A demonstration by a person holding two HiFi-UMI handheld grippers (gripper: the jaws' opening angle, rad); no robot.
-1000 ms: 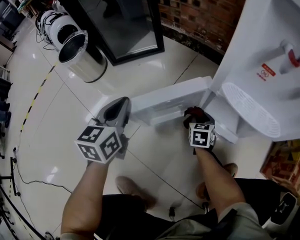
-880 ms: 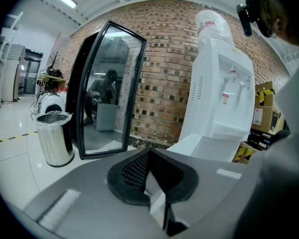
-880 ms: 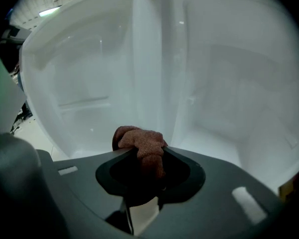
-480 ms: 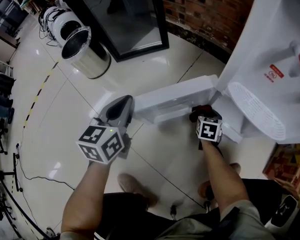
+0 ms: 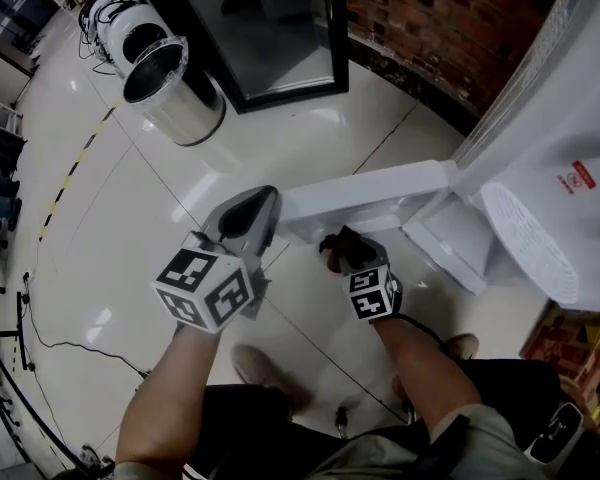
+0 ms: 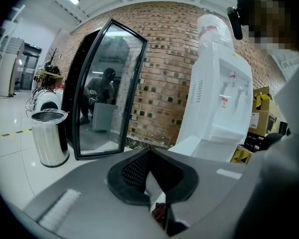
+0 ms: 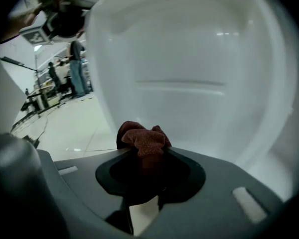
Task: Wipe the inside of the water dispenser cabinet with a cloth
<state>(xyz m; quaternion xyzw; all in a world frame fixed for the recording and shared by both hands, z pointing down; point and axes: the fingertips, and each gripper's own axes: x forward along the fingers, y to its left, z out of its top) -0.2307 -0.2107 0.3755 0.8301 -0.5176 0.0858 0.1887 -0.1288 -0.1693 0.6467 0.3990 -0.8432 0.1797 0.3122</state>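
Note:
The white water dispenser (image 5: 570, 158) stands at the right with its white cabinet door (image 5: 365, 194) swung open over the floor; the same dispenser (image 6: 217, 108) appears in the left gripper view. My right gripper (image 5: 338, 244) is shut on a bunched red-brown cloth (image 7: 142, 139), close against the door's white inner face (image 7: 189, 78). In the head view that cloth (image 5: 332, 242) shows dark at the jaw tips, below the door. My left gripper (image 5: 242, 218) is shut and holds nothing, its tip beside the door's free end. The cabinet's inside is hidden.
A steel waste bin (image 5: 170, 93) stands on the glossy tiled floor at the upper left, beside a black-framed glass panel (image 5: 270, 28) leaning on a brick wall (image 5: 430, 18). Cardboard boxes (image 5: 575, 353) sit at the lower right. My shoes (image 5: 265, 373) are below the grippers.
My right gripper has moved left with the cloth, from the hinge end of the door near the cabinet toward the door's middle. The left gripper has stayed in place.

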